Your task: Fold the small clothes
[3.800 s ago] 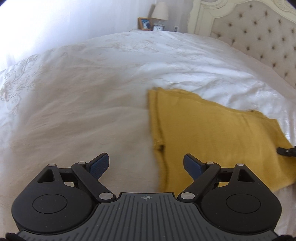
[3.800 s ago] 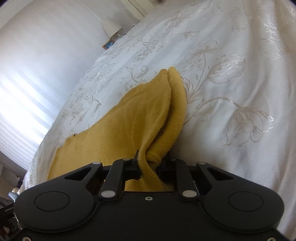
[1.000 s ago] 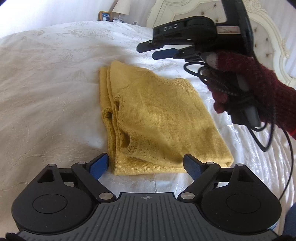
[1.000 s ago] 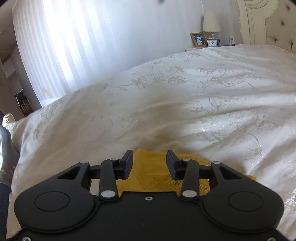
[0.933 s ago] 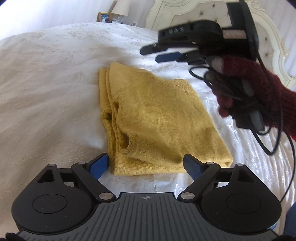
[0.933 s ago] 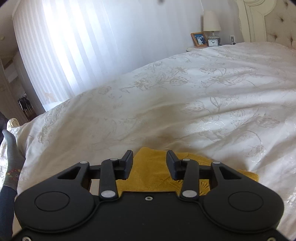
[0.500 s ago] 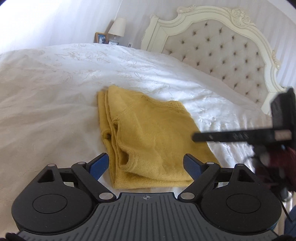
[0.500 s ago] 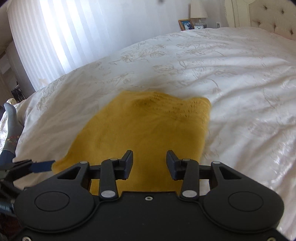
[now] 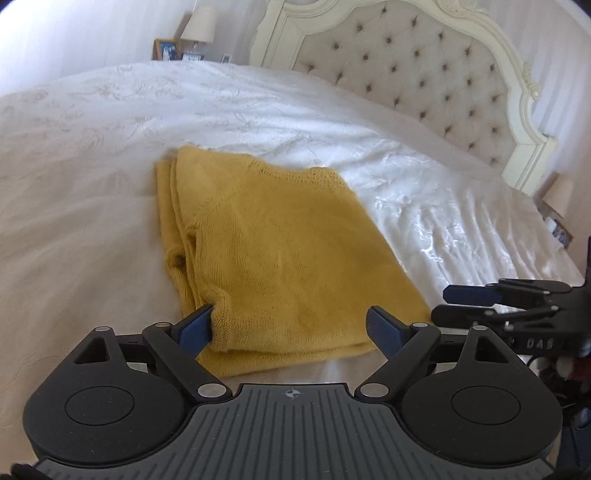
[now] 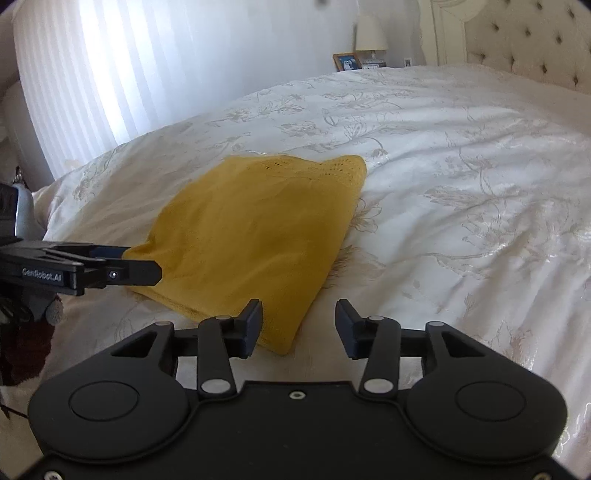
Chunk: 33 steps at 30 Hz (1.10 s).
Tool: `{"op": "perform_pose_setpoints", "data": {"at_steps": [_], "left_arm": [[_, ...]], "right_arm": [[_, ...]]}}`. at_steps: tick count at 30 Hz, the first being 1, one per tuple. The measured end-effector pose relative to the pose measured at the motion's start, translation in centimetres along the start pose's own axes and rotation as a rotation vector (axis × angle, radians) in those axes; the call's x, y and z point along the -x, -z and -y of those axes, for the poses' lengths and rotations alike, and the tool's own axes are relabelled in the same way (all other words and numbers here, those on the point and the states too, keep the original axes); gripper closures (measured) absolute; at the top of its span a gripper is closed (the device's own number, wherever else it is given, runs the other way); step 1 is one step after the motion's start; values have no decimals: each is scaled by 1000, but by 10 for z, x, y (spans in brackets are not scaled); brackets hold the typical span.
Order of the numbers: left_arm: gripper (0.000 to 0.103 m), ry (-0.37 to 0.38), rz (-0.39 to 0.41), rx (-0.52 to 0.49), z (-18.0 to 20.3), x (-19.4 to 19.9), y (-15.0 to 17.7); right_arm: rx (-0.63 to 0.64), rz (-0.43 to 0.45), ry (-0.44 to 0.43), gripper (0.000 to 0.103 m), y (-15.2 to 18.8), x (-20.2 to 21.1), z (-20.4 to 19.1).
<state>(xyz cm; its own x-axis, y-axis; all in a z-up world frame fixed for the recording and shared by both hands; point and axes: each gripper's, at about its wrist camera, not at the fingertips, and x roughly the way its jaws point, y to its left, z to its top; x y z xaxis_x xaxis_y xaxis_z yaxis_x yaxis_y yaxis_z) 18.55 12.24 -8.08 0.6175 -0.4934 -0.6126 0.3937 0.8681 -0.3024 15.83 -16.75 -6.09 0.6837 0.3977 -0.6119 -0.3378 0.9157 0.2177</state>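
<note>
A mustard-yellow knit garment [image 9: 280,254] lies folded flat on the white bedspread [image 9: 92,155]; it also shows in the right wrist view [image 10: 255,236]. My left gripper [image 9: 291,326] is open and empty, its jaws straddling the garment's near edge, the left pad touching the folded sleeve side. My right gripper [image 10: 298,325] is open and empty just above the garment's near right corner. The right gripper also shows from the side in the left wrist view [image 9: 480,302], and the left gripper shows in the right wrist view [image 10: 122,267] at the garment's left corner.
A tufted cream headboard [image 9: 424,74] stands behind the bed. A nightstand with a lamp [image 10: 370,33], photo frame [image 10: 346,61] and clock sits at the far side. White curtains [image 10: 129,74] hang by the window. A second lamp [image 9: 559,190] is at the right.
The right gripper released the garment and opened, then swung down from over the garment's far side to its near right corner. The left gripper moved closer to the near edge.
</note>
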Motion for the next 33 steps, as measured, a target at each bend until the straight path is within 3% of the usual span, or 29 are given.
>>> {"op": "perform_pose_setpoints", "data": {"at_steps": [6, 11, 17, 27, 29, 31, 33], "left_arm": [[15, 82, -9, 48, -6, -3, -8], [15, 172, -100, 53, -11, -16, -7], [15, 205, -163, -16, -15, -7, -1], [16, 161, -316, -200, -7, 4, 0], [16, 156, -292, -210, -7, 17, 0], [16, 156, -219, -179, -9, 33, -6], [15, 140, -147, -121, -15, 43, -16]], "right_arm": [[186, -1, 11, 45, 9, -3, -26], [276, 2, 57, 45, 14, -9, -33], [219, -10, 104, 41, 14, -8, -13], [75, -25, 73, 40, 20, 10, 16], [27, -9, 59, 40, 16, 14, 25], [-26, 14, 42, 39, 11, 18, 34], [-86, 32, 18, 28, 6, 19, 43]]}}
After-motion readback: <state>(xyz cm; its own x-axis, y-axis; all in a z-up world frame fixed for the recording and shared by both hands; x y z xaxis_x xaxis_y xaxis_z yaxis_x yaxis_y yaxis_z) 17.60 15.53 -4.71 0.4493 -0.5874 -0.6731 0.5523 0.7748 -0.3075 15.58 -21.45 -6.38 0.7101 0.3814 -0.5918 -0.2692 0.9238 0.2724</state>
